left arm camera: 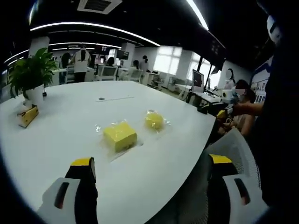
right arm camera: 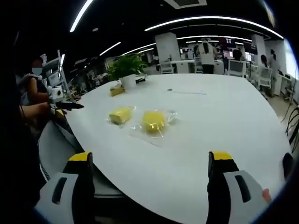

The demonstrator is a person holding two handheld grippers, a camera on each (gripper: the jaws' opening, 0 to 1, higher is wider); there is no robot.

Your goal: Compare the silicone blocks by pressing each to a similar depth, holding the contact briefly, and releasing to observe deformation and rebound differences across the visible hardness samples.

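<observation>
Left gripper [left arm camera: 152, 168] agape, right gripper [right arm camera: 150, 163] agape, both hovering short of yellow silicone blocks [left arm camera: 120, 136] on white table [left arm camera: 70, 126].

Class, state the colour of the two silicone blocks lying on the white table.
Yellow, both silicone blocks, each in clear wrapping; the left gripper view shows them best.

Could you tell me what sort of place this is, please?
Likely an open-plan office: a big white table with a potted plant, desks with monitors behind, and long strip lights overhead.
</observation>
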